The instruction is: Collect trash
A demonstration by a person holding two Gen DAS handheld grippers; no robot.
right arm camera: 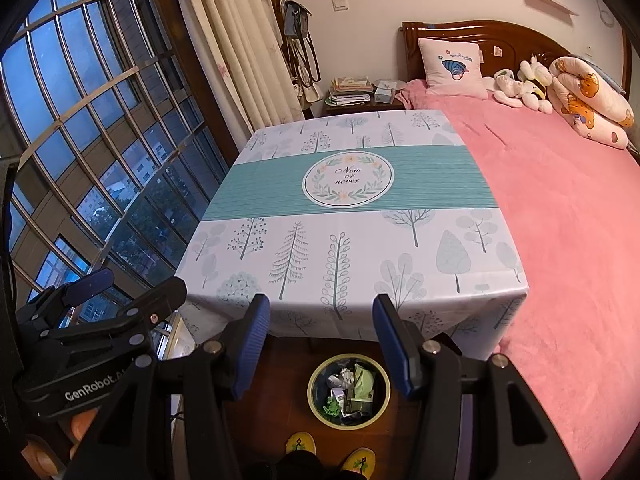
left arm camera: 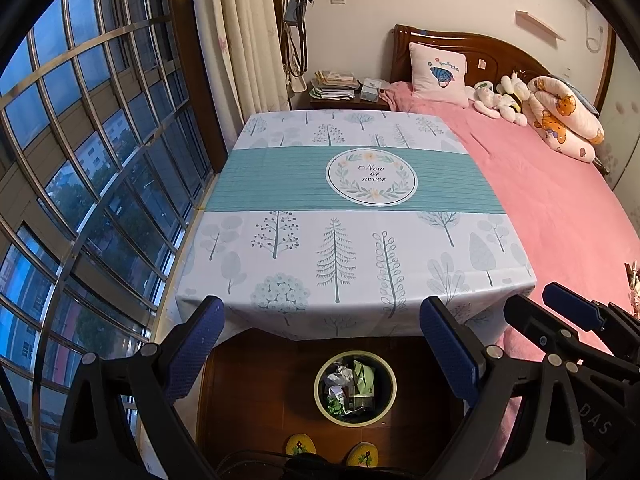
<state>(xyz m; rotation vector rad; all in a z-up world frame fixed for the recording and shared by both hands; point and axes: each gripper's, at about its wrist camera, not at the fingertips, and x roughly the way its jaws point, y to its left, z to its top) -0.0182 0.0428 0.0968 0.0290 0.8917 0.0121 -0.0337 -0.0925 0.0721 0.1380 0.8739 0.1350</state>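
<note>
A round trash bin [left arm camera: 390, 400] with a pale green rim stands on the dark wood floor below the table's front edge, and also shows in the right wrist view [right arm camera: 384, 402]. Crumpled paper and wrappers [left arm camera: 352, 390] [right arm camera: 352, 394] lie inside it. My left gripper [left arm camera: 322, 350] is open and empty, held above the bin. My right gripper [right arm camera: 322, 350] is open and empty, also above the bin. The right gripper shows at the right edge of the left wrist view [left arm camera: 560, 320]. The left gripper shows at the left of the right wrist view [right arm camera: 124, 288].
A table [left arm camera: 348, 236] [right arm camera: 348, 236] with a tree-print cloth stands ahead. A pink bed [left arm camera: 560, 208] [right arm camera: 568, 200] with pillows and plush toys lies to the right. A barred window [left arm camera: 100, 160] is left. My yellow slippers [left arm camera: 300, 446] show below.
</note>
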